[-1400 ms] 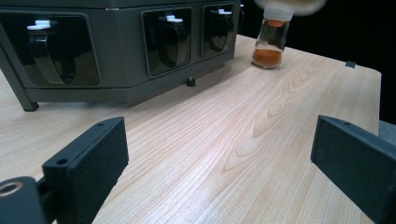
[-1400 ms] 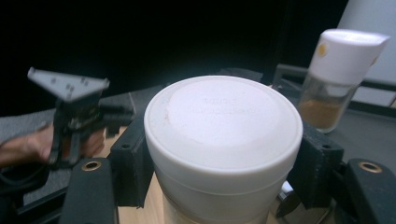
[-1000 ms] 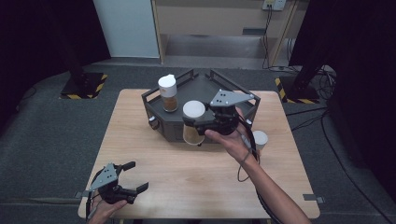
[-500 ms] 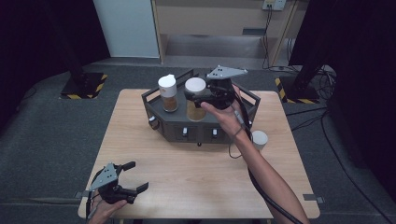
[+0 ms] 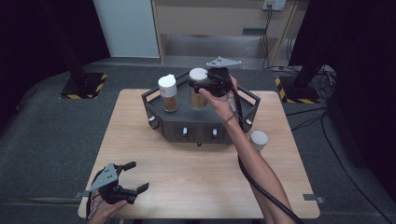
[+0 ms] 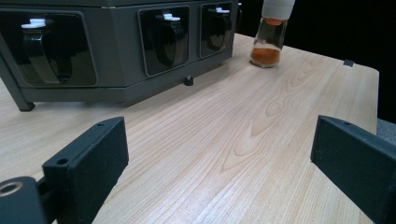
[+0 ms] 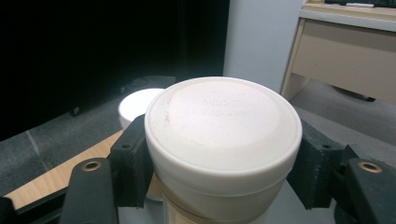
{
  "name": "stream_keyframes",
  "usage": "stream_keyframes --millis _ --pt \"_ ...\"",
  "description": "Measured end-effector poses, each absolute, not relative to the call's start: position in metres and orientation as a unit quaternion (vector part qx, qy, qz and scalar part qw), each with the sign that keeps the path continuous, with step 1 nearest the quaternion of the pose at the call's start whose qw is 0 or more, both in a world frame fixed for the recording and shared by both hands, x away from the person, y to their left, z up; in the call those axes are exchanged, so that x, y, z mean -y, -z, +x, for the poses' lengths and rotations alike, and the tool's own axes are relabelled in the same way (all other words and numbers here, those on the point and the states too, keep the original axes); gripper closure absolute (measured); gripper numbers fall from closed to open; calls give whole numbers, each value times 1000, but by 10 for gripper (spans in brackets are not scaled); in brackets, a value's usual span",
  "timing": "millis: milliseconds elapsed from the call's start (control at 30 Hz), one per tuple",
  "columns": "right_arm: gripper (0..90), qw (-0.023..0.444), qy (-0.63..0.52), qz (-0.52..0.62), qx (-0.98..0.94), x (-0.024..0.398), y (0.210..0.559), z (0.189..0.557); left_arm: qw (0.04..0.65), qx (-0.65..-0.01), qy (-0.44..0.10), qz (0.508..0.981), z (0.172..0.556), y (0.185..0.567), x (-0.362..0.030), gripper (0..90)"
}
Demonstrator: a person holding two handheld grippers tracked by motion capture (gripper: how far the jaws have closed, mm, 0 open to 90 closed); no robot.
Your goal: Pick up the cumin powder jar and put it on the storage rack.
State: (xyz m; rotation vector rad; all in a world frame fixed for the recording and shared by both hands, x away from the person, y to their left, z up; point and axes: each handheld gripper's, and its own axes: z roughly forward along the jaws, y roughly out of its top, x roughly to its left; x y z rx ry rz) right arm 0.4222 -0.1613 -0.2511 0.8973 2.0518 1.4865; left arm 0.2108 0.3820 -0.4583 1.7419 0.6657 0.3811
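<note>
A dark grey six-sided rack stands on the wooden table. My right gripper is shut on a jar with a white lid and tan contents, over the rack's top. From the right gripper view, the black pads press on both sides of the lid. Whether the jar rests on the rack I cannot tell. A second white-lidded jar with brown contents stands on the rack just to its left. My left gripper lies open near the table's front left corner, nothing between its jaws.
A third jar with a white lid stands on the table right of the rack; the left gripper view shows orange powder in it. The rack's front faces hold small white-tipped levers. A pale cabinet stands beyond the table.
My right gripper has carried the tan jar from the rack's front edge back over the rack, beside the brown jar. The left gripper has stayed still.
</note>
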Motion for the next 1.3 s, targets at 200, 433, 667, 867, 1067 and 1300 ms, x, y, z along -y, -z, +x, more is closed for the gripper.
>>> stream_keyframes --millis 200,433,667,867,1067,1300 --pt "334 246 -529 330 -742 151 262 429 582 -285 -163 744 211 459 -382 28" --pt "333 240 -525 344 -741 148 280 438 581 -284 -162 745 211 459 -382 28" --pt "333 240 -517 347 -745 147 286 442 580 -283 -161 746 211 458 -382 29" --pt "333 239 -514 346 -748 147 290 445 578 -282 -161 748 212 458 -381 28" --pt "331 236 -511 347 -750 145 292 446 580 -283 -160 747 212 458 -381 28" --pt "330 237 -512 346 -750 144 293 447 579 -283 -160 747 212 458 -381 29"
